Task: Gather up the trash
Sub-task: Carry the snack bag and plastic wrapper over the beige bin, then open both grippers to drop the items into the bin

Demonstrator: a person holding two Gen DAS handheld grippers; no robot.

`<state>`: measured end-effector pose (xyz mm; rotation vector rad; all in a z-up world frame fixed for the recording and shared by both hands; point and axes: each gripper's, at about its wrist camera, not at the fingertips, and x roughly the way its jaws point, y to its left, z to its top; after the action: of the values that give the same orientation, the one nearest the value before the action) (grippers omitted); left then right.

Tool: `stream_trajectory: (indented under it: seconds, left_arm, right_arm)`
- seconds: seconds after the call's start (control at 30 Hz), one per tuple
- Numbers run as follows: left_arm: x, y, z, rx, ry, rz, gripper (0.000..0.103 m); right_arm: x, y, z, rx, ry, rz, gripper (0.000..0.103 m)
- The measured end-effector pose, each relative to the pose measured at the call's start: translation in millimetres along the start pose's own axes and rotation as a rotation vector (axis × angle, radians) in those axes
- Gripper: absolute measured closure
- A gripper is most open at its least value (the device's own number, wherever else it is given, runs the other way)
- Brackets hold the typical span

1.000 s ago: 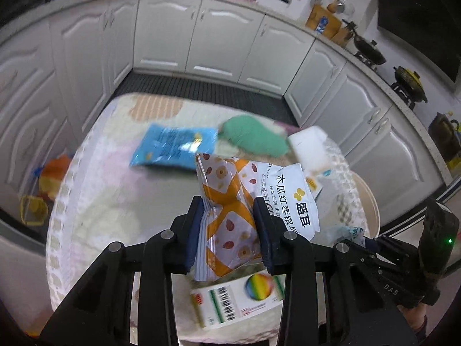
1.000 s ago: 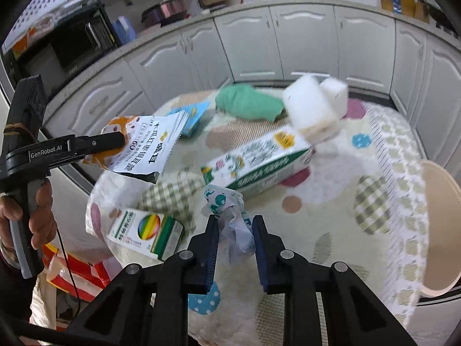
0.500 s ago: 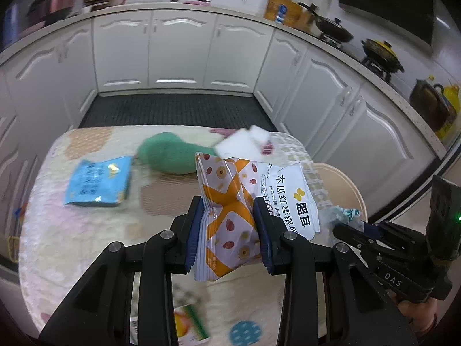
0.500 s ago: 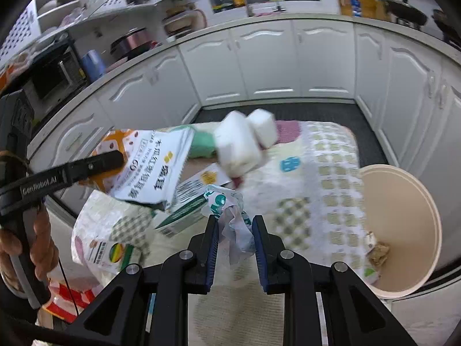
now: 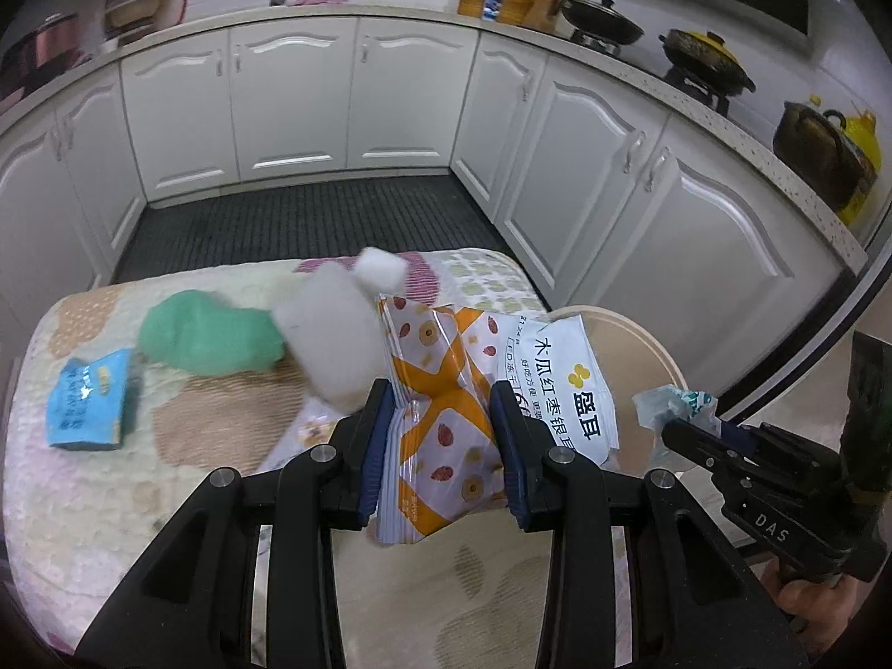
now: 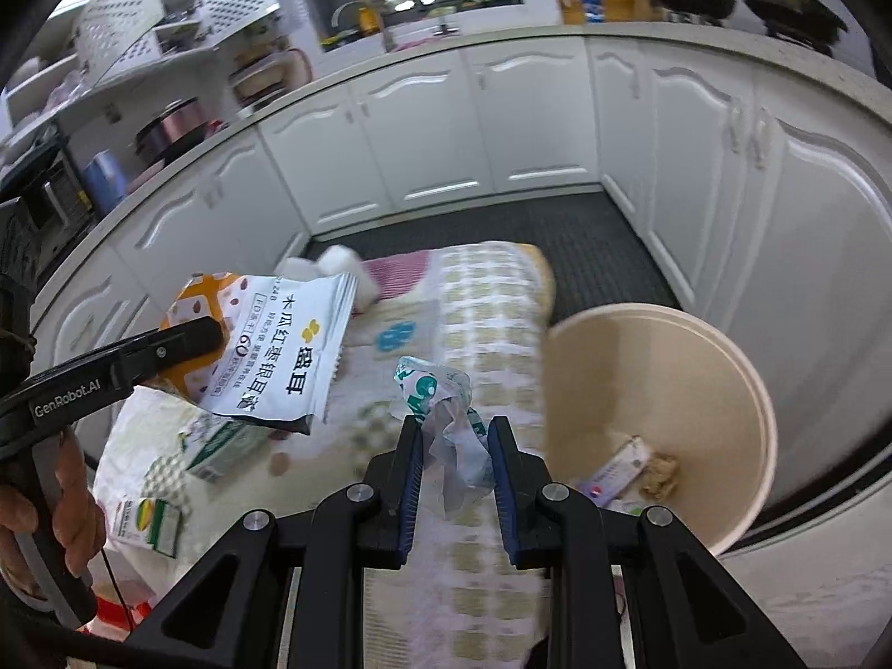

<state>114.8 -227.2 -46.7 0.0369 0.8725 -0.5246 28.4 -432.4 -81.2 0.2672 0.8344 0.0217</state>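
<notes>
My left gripper (image 5: 440, 418) is shut on an orange-and-white snack bag (image 5: 446, 390) and holds it above the table's right end; the bag also shows in the right wrist view (image 6: 290, 357). My right gripper (image 6: 454, 435) is shut on a crumpled white-and-green wrapper (image 6: 446, 407), held above the table edge just left of the beige trash bin (image 6: 741, 390). The wrapper also shows in the left wrist view (image 5: 669, 407). The bin (image 5: 630, 329) holds a few scraps (image 6: 630, 463).
On the patterned tablecloth (image 5: 83, 502) lie a green cloth (image 5: 206, 340), a blue packet (image 5: 89, 401), white foam blocks (image 5: 334, 334), a green-and-white carton (image 6: 223, 446) and a small box (image 6: 148, 518). White cabinets (image 5: 334, 100) ring the table.
Both grippers have swung to the right with their loads, away from the table's middle toward the bin. The bin now sits close beside the right gripper.
</notes>
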Motion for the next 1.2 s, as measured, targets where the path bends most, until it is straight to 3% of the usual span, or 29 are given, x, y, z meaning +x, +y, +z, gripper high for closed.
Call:
stream_trajectory:
  seconds: [0.43,0.9,0.93,1.0,1.03,1.2]
  left_arm:
    - [45.3,-57.7,7.3,0.068,0.032,-0.005,0.070]
    - [99.6,-101.5,10.8,0.099,0.079,-0.005,0.066]
    - [102.5,-102.9,11.2,0.098,0.082,-0.016,0.063]
    - [107.0,-105.6,11.3,0.095,0.090,-0.028,0.050]
    - [107.9,-106.9,11.0,0.092,0.090,-0.033,0.045]
    - [106.3,-112.2,7.6,0.110,0.090,-0.033,0.044]
  right_arm:
    - [11.2,-70.7,-5.0,0.130,0.026,-0.079,0.081]
    - [34.4,-118.8,-7.9,0.206,0.061,-0.142,0.080]
    - [35.0,-120.8,-7.5,0.212,0.058,-0.145,0.078]
    - [36.4,-123.5,-6.8,0.219,0.053,-0.158,0.056]
    - [36.2,-125.3,-6.7,0.221,0.047,-0.161,0.052]
    - [34.6,-129.0,-10.6,0.225,0.051,-0.164,0.051]
